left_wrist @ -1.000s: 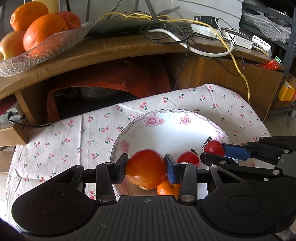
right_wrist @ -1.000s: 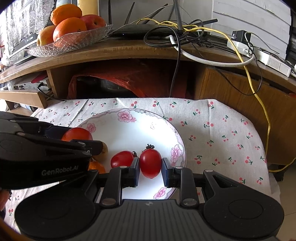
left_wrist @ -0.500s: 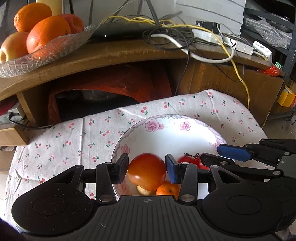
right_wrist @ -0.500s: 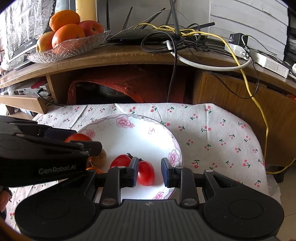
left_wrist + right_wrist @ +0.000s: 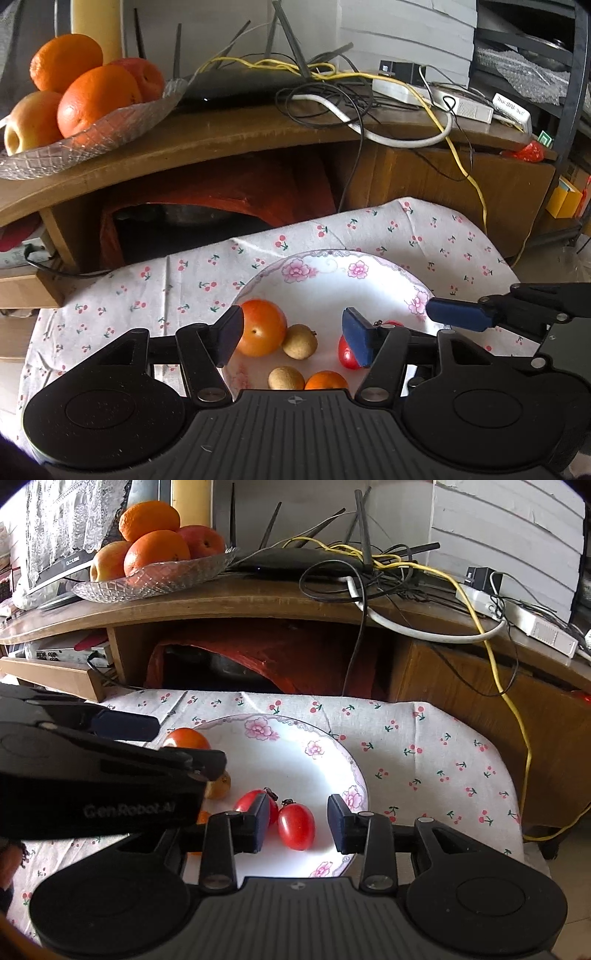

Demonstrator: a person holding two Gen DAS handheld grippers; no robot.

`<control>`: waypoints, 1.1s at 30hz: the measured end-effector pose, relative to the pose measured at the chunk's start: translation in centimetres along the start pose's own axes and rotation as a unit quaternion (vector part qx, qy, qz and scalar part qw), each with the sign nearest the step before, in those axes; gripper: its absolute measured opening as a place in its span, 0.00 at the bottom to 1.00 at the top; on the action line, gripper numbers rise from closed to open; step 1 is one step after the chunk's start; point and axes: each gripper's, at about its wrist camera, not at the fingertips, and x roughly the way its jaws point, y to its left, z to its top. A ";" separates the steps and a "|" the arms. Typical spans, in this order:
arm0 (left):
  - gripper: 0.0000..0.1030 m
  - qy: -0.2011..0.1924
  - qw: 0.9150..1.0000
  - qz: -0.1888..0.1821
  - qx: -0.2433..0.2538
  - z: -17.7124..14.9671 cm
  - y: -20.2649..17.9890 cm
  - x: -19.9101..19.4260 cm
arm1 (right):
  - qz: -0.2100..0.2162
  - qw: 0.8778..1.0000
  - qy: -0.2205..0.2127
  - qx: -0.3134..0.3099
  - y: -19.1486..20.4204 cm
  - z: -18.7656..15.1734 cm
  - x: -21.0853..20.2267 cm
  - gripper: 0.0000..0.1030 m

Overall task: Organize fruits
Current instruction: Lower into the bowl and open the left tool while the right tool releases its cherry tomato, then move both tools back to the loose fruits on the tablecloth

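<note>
Fruit lies loose on the white flower-rimmed ceramic plate point(image 5: 295, 760). Left gripper point(image 5: 293, 338) and right gripper point(image 5: 297, 823) both stand wide open, holding nothing. Risk: either jaw may nudge the round orange-red tomato point(image 5: 260, 326) or oval red cherry tomato point(image 5: 295, 825), rolling it off the plate.

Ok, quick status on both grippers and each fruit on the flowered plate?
Left gripper: open, empty.
Right gripper: open, empty.
Large orange-red tomato: lying on the white flowered plate, free.
Two small red oval tomatoes: on plate, released.
Two tan round fruits: on plate.
Small orange: on plate, partly hidden.
</note>
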 end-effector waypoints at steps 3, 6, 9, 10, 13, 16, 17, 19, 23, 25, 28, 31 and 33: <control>0.65 -0.003 1.000 0.000 -0.003 0.1 0.2 -0.5 | -0.004 1.000 -0.002 0.004 -0.1 0.1 -0.5 0.36; 0.65 -0.006 1.000 -0.001 -0.003 -0.1 0.4 -1.1 | -0.007 1.000 -0.003 0.002 0.0 0.0 -1.1 0.36; 0.65 -0.005 1.000 -0.001 -0.001 -0.5 0.5 -1.8 | -0.008 1.000 -0.003 -0.003 0.2 -0.2 -2.1 0.36; 0.65 -0.004 1.000 -0.001 0.001 -0.7 0.6 -2.2 | -0.008 1.000 -0.001 -0.005 0.2 -0.3 -2.4 0.36; 0.65 -0.002 1.000 0.002 0.005 -1.4 0.9 -3.4 | -0.013 1.000 0.005 -0.006 0.3 -1.0 -3.6 0.36; 0.65 0.007 1.000 0.004 0.013 -2.5 1.3 -4.7 | -0.015 1.000 0.011 0.008 0.2 -1.8 -4.7 0.36; 0.65 0.009 1.000 0.004 0.016 -2.9 1.4 -5.1 | -0.014 1.000 0.012 0.012 0.2 -2.1 -5.1 0.36; 0.65 0.015 1.000 0.008 0.023 -3.9 1.7 -5.8 | -0.009 1.000 0.015 0.015 0.6 -2.6 -5.8 0.36; 0.65 0.039 0.999 0.003 0.022 -6.0 2.3 -6.8 | 0.008 1.000 0.021 0.004 2.0 -3.8 -7.1 0.36; 0.65 0.047 0.998 0.002 0.030 -7.1 2.3 -7.2 | 0.021 0.999 0.026 -0.005 3.0 -4.5 -7.5 0.36; 0.65 0.058 0.997 -0.005 0.042 -8.5 2.3 -7.8 | 0.039 0.998 0.037 -0.018 4.2 -5.5 -7.8 0.36; 0.65 0.066 0.996 -0.012 0.053 -9.7 2.2 -8.4 | 0.056 0.997 0.044 -0.029 5.4 -6.0 -7.7 0.36; 0.65 0.072 0.995 -0.019 0.063 -10.6 2.2 -8.8 | 0.068 0.996 0.047 -0.033 5.9 -6.1 -7.5 0.36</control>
